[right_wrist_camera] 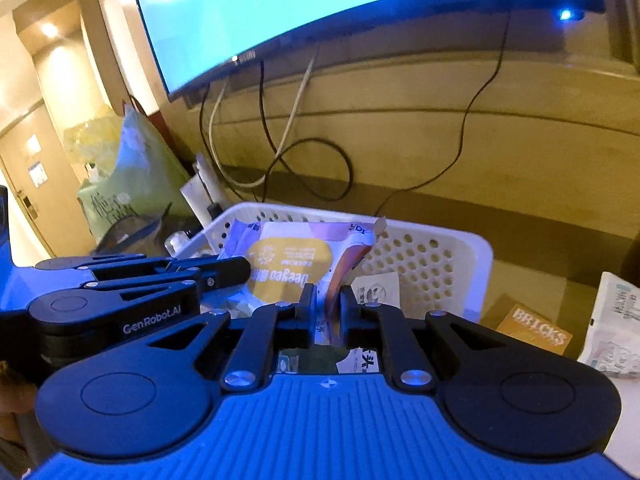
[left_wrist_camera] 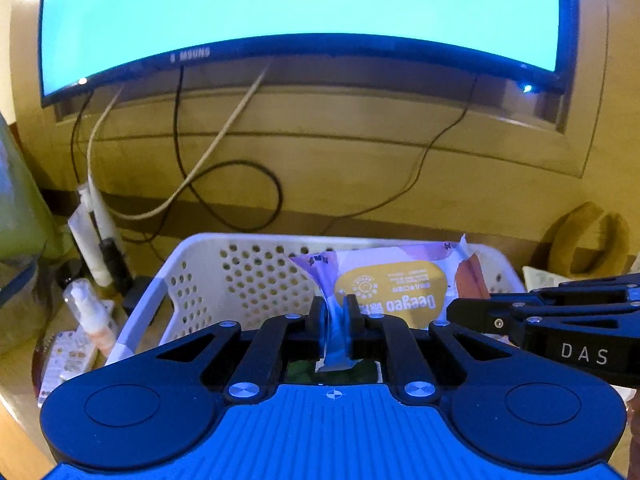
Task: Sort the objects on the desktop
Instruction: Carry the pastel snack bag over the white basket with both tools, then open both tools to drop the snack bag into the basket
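Between the jaws of the left gripper [left_wrist_camera: 335, 320], the purple left edge of the snack packet [left_wrist_camera: 400, 288] is pinched flat, jaws nearly closed. The right gripper [right_wrist_camera: 324, 312] clamps the packet's orange right edge the same way. 2 grips at opposite ends keep the limp wrapper stretched and level, probably so it does not fold or swing. Directly ahead of both tools and below the packet sits the white perforated basket [left_wrist_camera: 208, 276], its likely destination. Beyond the right tool's right side lie a BRICKS box [right_wrist_camera: 536, 330] and a white pouch [right_wrist_camera: 616, 320].
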Available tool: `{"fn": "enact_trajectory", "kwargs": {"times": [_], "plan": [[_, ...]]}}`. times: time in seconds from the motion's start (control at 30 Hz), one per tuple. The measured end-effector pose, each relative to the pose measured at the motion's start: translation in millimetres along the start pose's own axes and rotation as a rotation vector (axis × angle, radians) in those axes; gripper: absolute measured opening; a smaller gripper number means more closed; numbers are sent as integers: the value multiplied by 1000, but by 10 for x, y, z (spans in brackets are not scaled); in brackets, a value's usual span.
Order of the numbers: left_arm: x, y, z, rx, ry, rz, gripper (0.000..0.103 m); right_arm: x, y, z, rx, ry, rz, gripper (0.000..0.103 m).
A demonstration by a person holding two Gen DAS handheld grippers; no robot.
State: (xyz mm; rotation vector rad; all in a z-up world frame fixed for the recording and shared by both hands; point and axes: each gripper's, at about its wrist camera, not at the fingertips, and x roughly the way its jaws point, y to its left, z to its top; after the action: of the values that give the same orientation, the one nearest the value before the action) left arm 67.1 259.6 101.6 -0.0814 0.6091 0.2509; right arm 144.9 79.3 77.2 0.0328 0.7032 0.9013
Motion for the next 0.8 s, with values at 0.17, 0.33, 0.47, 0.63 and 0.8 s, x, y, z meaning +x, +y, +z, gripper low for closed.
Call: {"fn": "enact_trajectory", "kwargs": {"times": [0.17, 0.33, 0.47, 0.63, 0.8], "plan": [[152, 87, -31, 2, 31, -17, 5, 150, 23, -11, 3, 32, -26, 13], [277, 139, -56, 1, 58, -35, 5, 248, 29, -28, 12, 59, -53, 13], [353, 158, -77, 10, 76, -48, 5, 310, 41, -39, 15, 74, -75, 15], [410, 135, -116, 43, 94, -22, 57, 352, 53, -41, 24, 105, -101, 63], [403, 206, -162, 24, 98, -1, 70, 248, 31, -61, 16, 69, -152, 79]]}}
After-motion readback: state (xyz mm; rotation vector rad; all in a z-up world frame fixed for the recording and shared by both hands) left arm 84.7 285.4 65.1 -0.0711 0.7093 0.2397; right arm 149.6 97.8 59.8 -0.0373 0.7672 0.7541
